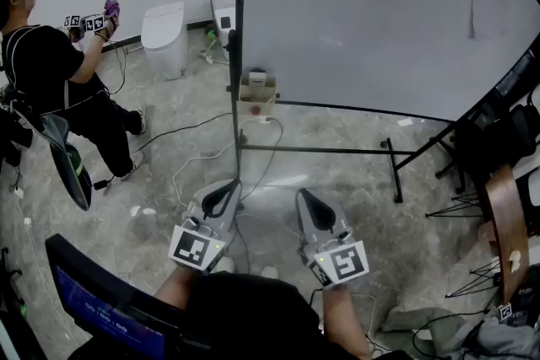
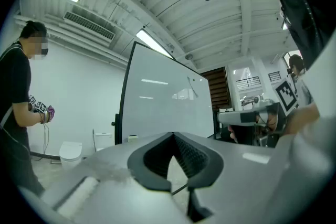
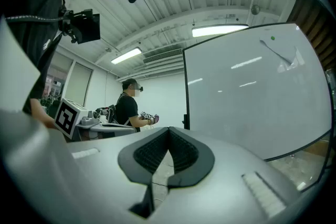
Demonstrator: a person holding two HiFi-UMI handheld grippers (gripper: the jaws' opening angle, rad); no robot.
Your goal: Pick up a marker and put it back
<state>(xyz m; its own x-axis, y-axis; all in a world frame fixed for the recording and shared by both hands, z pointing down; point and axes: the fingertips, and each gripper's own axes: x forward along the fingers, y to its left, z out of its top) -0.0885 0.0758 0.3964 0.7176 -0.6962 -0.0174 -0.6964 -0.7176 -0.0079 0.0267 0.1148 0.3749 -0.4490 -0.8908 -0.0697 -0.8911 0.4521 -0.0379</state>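
marker: can't pick one out in any view. Best guess is it sits in the small box (image 1: 257, 90) at the lower left corner of the whiteboard (image 1: 363, 13), by the stand's upright, but that's too small to confirm. The box is well ahead of both grippers, with open floor between

left hand-held gripper (image 1: 226, 190): closed, tips meeting, nothing between them. right hand-held gripper (image 1: 306, 200): same, closed and empty. Both are level, side by side, low in front of the body, pointing toward the board

step in hand looks like the approach, nothing picked yet. To do it well:
- walk up to the box first, and mind the cables (image 1: 202, 156) on the floor
- use one gripper and open it before it reaches the box, not at it
- take the marker across its barrel at mid-length so it doesn't pivot
- close gently, since a round barrel can roll out
- hold the spare gripper clear of the board

other person (image 1: 51, 72) at left is well apart, no conflict
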